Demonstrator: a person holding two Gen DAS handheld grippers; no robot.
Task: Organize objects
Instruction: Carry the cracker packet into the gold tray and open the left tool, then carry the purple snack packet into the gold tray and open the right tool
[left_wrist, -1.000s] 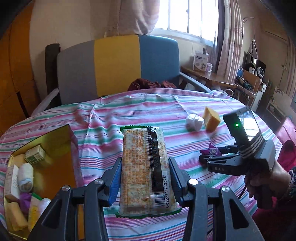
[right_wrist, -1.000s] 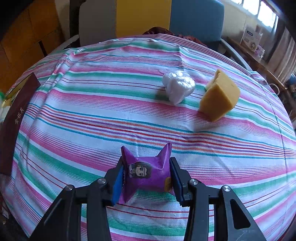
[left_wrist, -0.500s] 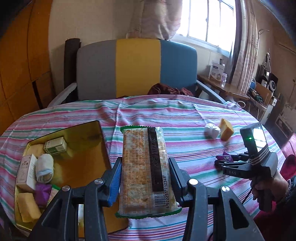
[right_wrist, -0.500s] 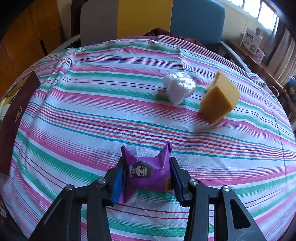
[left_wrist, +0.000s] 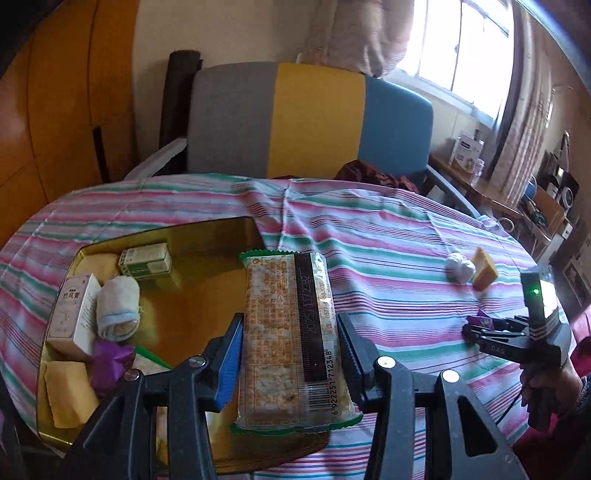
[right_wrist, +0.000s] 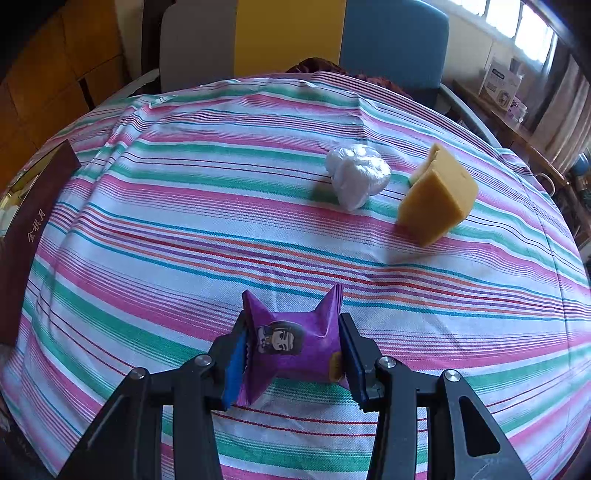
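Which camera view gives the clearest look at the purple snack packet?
The right wrist view: the purple snack packet fills the right gripper up close, printed face visible. The left wrist view shows only a small purple scrap at that gripper's tips.

the table (right_wrist: 184, 229) wears a cloth striped pink, green, white and red. the snack packet (right_wrist: 291, 347) is purple, the sponge (right_wrist: 436, 199) yellow-orange, the tin (left_wrist: 192, 295) gold inside, the chair (left_wrist: 310, 122) grey, yellow and blue.
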